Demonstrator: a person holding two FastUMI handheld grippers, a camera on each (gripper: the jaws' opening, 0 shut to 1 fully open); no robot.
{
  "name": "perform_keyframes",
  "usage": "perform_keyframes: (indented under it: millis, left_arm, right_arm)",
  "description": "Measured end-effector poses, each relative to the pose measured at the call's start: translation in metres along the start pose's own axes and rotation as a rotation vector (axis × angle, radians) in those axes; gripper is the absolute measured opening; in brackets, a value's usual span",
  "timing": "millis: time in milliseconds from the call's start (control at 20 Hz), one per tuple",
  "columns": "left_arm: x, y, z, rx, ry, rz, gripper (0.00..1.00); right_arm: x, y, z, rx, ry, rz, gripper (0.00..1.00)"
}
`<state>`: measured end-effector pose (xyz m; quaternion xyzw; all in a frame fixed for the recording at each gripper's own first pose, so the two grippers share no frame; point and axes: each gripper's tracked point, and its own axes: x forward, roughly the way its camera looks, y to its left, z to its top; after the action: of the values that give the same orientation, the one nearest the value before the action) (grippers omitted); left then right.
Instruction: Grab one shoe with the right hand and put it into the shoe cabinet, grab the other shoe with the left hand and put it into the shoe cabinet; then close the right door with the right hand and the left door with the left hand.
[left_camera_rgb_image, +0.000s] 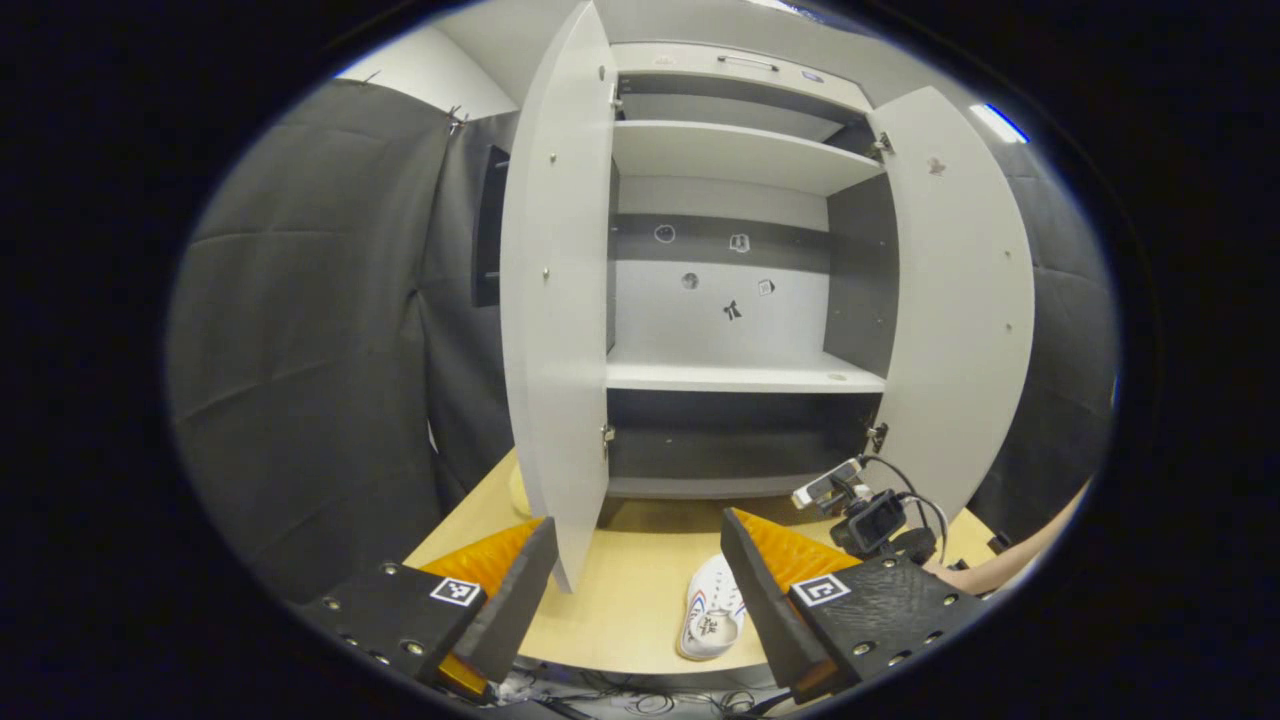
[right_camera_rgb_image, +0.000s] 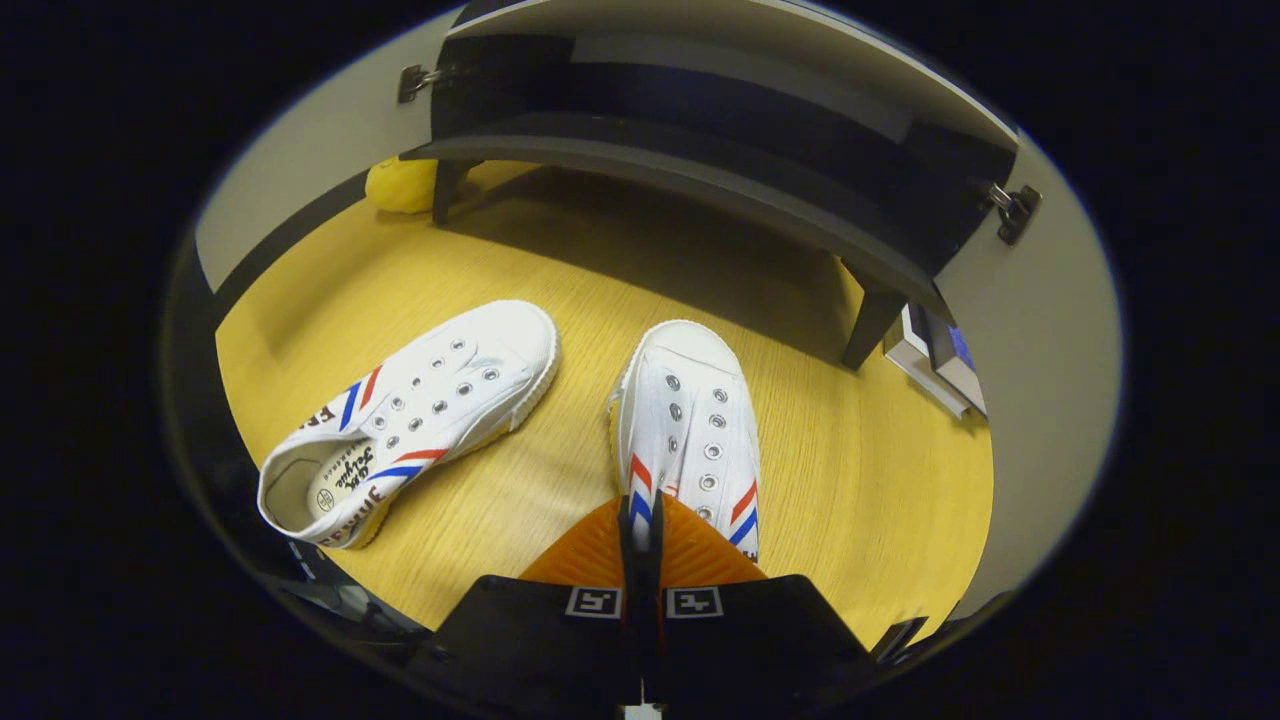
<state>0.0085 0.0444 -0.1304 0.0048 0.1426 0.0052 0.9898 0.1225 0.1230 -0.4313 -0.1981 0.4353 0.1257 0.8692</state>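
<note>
Two white canvas shoes with red and blue stripes lie on the wooden table in the right gripper view. One shoe (right_camera_rgb_image: 420, 415) lies to the left, angled, apart from the gripper. The other shoe (right_camera_rgb_image: 692, 415) points toward the cabinet, and my right gripper (right_camera_rgb_image: 640, 525) is shut on its side wall near the heel. In the left gripper view my left gripper (left_camera_rgb_image: 640, 570) hangs open and holds nothing, facing the shoe cabinet (left_camera_rgb_image: 740, 375), whose left door (left_camera_rgb_image: 555, 300) and right door (left_camera_rgb_image: 960, 300) both stand open. A shoe (left_camera_rgb_image: 712, 620) shows between its fingers, farther off on the table.
The cabinet stands on short legs (right_camera_rgb_image: 868, 325) at the back of the table (right_camera_rgb_image: 860, 480); its shelves (left_camera_rgb_image: 740, 150) are bare. A yellow object (right_camera_rgb_image: 400, 185) sits by the left leg. A person's forearm (left_camera_rgb_image: 1020, 555) and the other gripper's camera (left_camera_rgb_image: 865, 515) are at the right.
</note>
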Motion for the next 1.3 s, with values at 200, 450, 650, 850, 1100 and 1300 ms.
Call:
perform_keyframes:
  millis: [200,450,650,850,1100,1300]
  left_arm:
    - [0.001,-0.006,-0.002,0.016,-0.002,-0.016,0.96]
    - [0.006,-0.007,-0.005,0.03,0.005,-0.037,0.96]
    - [0.011,-0.013,-0.003,0.055,0.003,-0.071,0.96]
    - [0.016,-0.022,0.005,0.067,-0.015,-0.126,0.96]
    - [0.019,-0.03,0.019,0.126,-0.058,-0.176,0.94]
    - [0.021,-0.03,0.028,0.132,-0.089,-0.197,0.94]
  right_arm:
    - [-0.015,-0.004,0.003,0.126,-0.001,0.043,0.02]
    - [-0.049,-0.012,0.015,0.151,-0.041,0.045,0.02]
    - [-0.091,-0.024,0.049,0.158,-0.115,0.03,0.02]
    - [-0.139,-0.03,0.097,0.147,-0.237,0.011,0.02]
    - [-0.201,-0.036,0.163,0.167,-0.373,0.01,0.02]
    - [-0.236,-0.045,0.223,0.169,-0.472,0.004,0.02]
